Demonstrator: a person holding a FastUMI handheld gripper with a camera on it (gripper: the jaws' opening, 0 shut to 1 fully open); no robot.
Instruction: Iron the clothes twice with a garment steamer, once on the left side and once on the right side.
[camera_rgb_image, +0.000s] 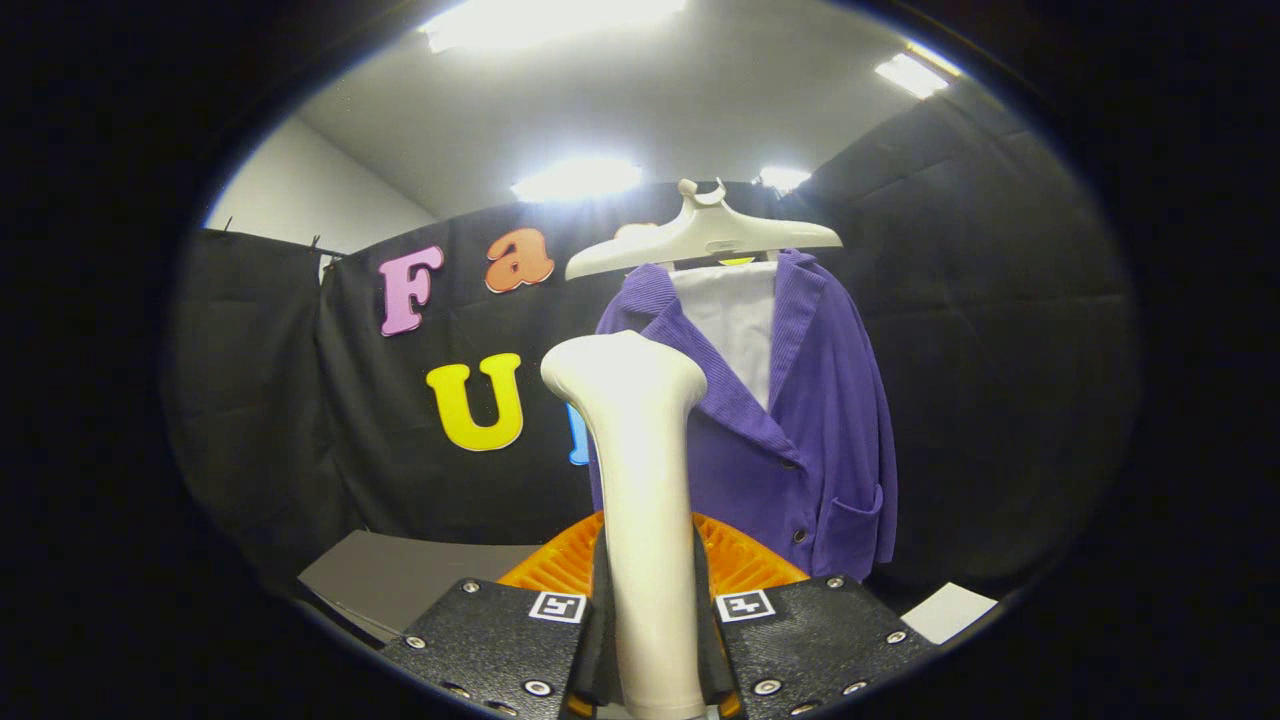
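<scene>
Clamped between the two fingers at the bottom centre of the frame, the garment steamer (640, 470) stood upright in the gripper (652, 640), its handle pressed from both sides and its head at mid-frame. Beyond it, right of centre, the purple jacket (810, 420) hung on a pale hanger (705, 235) over a white shirt (735, 320). The steamer looked apart from the cloth, so the step seemed an approach; next, its head would need bringing against one side of the jacket.

smooth, glossy plastic steamer (640, 480) pinched between both fingers of the gripper (655, 640) — ribbed corduroy cloth jacket (820, 430), smooth plastic hanger (705, 235), matt cloth wall (1000, 330)
</scene>
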